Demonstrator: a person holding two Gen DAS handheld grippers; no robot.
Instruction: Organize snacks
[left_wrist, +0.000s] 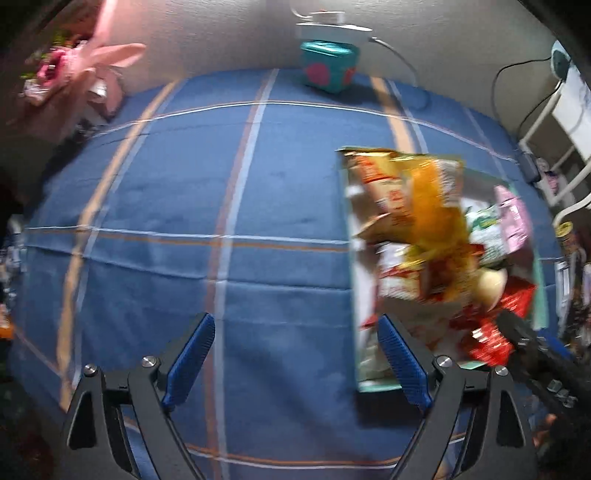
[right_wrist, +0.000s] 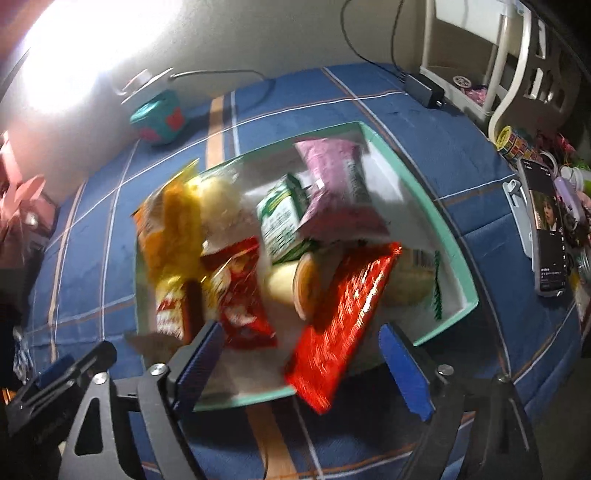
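A shallow tray with a mint-green rim (right_wrist: 441, 221) lies on a blue checked cloth (left_wrist: 184, 184) and holds several snack packs. Among them are an orange-yellow bag (right_wrist: 173, 229), a green-and-white carton (right_wrist: 284, 221), a pink bag (right_wrist: 336, 184), a small red packet (right_wrist: 240, 295) and a round biscuit (right_wrist: 306, 288). A shiny red packet (right_wrist: 343, 314) leans over the tray's near rim. My right gripper (right_wrist: 303, 328) hangs open above that rim; the red packet lies between its blue pads, untouched. My left gripper (left_wrist: 295, 321) is open over bare cloth, just left of the tray (left_wrist: 351, 258).
A teal box with red dots (left_wrist: 328, 70) stands at the cloth's far edge by the wall, a cable behind it. A phone (right_wrist: 550, 243), a black charger (right_wrist: 424, 88), a white rack (right_wrist: 498, 55) and clutter crowd the right side. Pink flowers (left_wrist: 55, 70) sit far left.
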